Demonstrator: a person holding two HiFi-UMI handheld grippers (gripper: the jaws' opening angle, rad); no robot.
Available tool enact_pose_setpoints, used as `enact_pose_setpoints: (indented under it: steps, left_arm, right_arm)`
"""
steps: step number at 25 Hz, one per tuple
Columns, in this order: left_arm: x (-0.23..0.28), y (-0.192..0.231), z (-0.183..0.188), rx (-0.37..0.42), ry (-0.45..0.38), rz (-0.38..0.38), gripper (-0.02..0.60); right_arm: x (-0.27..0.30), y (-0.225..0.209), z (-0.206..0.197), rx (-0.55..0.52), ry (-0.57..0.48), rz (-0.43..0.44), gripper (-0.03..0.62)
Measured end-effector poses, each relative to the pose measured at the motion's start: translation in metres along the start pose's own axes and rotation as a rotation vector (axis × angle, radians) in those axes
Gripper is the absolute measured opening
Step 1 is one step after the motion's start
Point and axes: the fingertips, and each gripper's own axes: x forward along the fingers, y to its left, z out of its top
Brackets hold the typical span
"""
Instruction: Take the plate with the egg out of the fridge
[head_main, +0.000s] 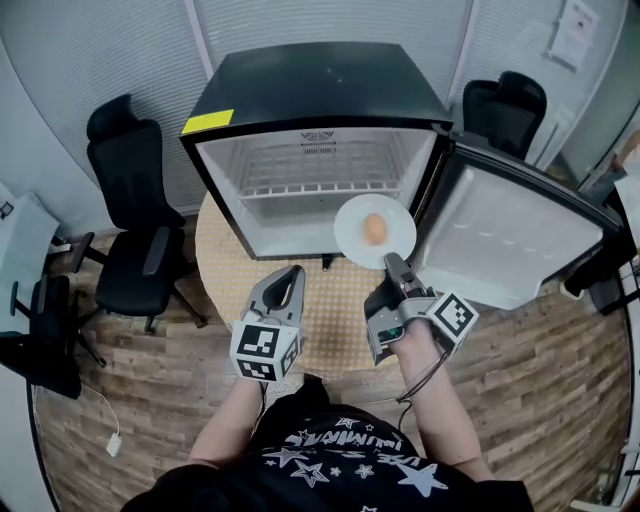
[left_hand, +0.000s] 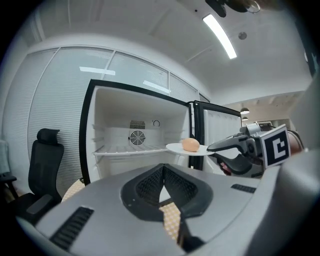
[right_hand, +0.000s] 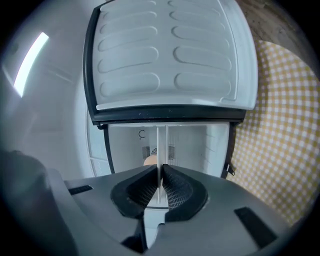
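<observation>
In the right gripper view we glimpse only a sliver of the egg behind the fingers and the plate merely edge-on, while in the head view the fridge hides much of the counter beneath it.

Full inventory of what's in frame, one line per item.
fridge: 1, black outside and white inside, on the table, empty
fridge door: 1, white liner, swung open to the right
wire shelf: 1, white, inside the fridge
sticker: 1, yellow, front left corner of the fridge top
plate: 1, white, outside the fridge, in front of its opening
egg: 1, tan, on the plate
table: 1, round, yellow check cloth
chairs: 2 clear, black, one left of the table, one behind the door
cable: 1, white, on the floor, lower left
left gripper: 1, grey, over the table, fingers together, empty
right gripper: 1, grey, fingers clamped on the plate's near rim
</observation>
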Motion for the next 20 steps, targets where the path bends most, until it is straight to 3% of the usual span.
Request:
enact_pose_setpoints:
  steps: [4,20]
  left_arm:
    - [-0.022,-0.031,-0.001,0.010,0.002,-0.001,0.008]
    - [-0.139,-0.143,-0.026,-0.008,0.000,0.023,0.008]
  right_arm:
    - [-0.038,0.001,-0.006,-0.050,0.035,0.000,0.043]
    - [-0.194,-0.015,-0.047,-0.031,0.132,0.006,0.043]
